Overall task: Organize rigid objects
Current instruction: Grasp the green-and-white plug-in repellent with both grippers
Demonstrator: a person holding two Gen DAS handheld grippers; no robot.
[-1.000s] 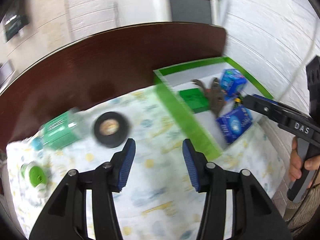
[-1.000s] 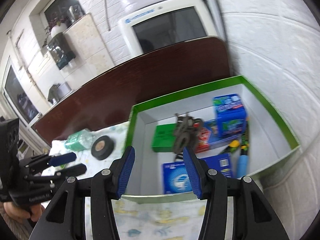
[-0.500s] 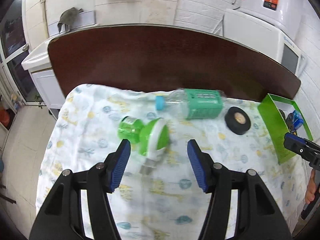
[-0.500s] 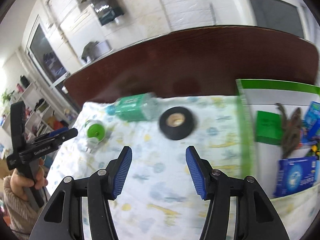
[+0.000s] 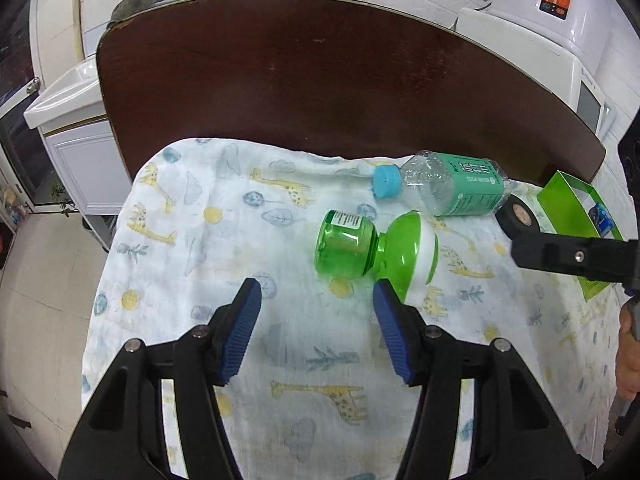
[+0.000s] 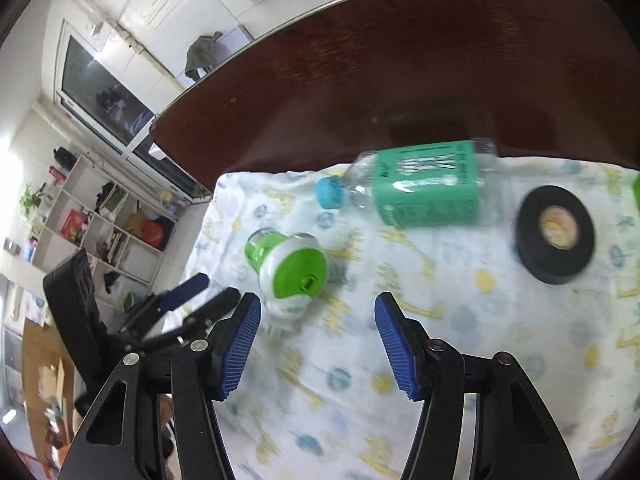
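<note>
- 2 grippers are working over a cloth-covered table: the left gripper is hovering with its blue-padded fingers spread wide, holding nothing, above the giraffe-print cloth.
- 1 small green bottle is lying on its side on the cloth just ahead of the left gripper's right finger; it is showing a translucent green body, a white label patch and a bulbous green-and-white cap end.
- 1 clear plastic bottle is lying on its side just behind the green bottle, near the cloth's far edge, wearing a teal label and a light-blue cap.
- 1 roll of black tape is lying flat on the cloth, right of the clear bottle, its pale core facing up.
- 1 green box is sitting at the right end, with blue packets partly showing inside.
- The right gripper is hanging over the cloth near the green bottle's cap end, its fingers likewise parted and holding nothing.
- 1 dark wooden tabletop is stretching beyond the cloth.
</note>
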